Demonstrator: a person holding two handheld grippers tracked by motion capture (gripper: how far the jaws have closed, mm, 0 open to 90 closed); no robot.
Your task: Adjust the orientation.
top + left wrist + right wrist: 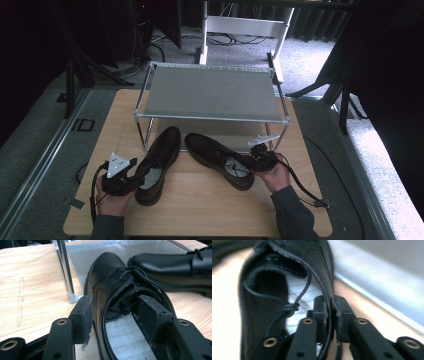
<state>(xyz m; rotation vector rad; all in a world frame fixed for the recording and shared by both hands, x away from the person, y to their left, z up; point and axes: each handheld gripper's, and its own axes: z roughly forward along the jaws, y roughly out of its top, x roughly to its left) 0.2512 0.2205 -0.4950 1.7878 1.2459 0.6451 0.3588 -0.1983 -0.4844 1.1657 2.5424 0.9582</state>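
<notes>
Shoes lie on the wooden surface (200, 200) before the rack (210, 92): left gripper (117, 315) jaws wide, straddling the left shoe (157, 162) collar; right gripper (330, 312) pinches the right shoe (220, 160) collar, likely for lifting.

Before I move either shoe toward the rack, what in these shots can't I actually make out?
- Left shoe: heel cut off by the bottom edge of the left gripper view; the left gripper straddles its side wall, jaws apart.
- Right shoe: blurred in the right gripper view, insole print unreadable; the right gripper pinches its collar.
- Rack's lower shelf: mostly hidden under the top shelf in the high view.
</notes>
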